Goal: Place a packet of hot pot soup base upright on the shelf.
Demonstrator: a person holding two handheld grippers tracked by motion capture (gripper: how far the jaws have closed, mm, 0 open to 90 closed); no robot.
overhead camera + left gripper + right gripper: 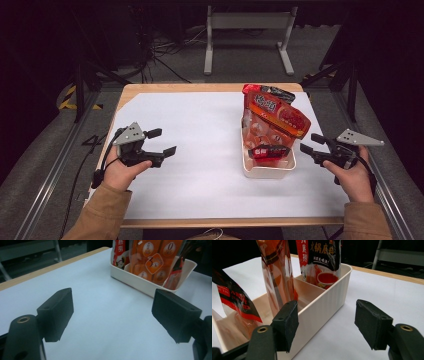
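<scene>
the right gripper [312,142] sits at about 4 o'clock on the table, held in the person's right hand [353,176], its jaws spread wide with nothing between them. it is just beside the right wall of a cream plastic bin [267,171]; in the right gripper view one black jaw overlaps the bin's ribbed side [322,307] while the other stands over bare white table. the bin holds upright snack and sauce pouches: a clear orange-tinted pouch [277,272] leaning near the middle, a red-and-black packet [233,300] at the near end, and a hotpot-base packet [319,258] with a red bowl printed on it at the far end. from above, a large orange pouch [275,117] lies tilted across the top of them.

the left gripper [161,141] is at about 8 o'clock, well apart from the bin, in the person's left hand [122,172], and it too is released, jaws apart over the empty white sheet [195,150]. in the left gripper view the bin [142,285] sits toward 1 o'clock beyond the jaws, orange packets [150,262] showing over its rim.

the white sheet covers a wooden table [210,87], and a grey table frame [247,37] stands on the floor at 12 o'clock.
</scene>
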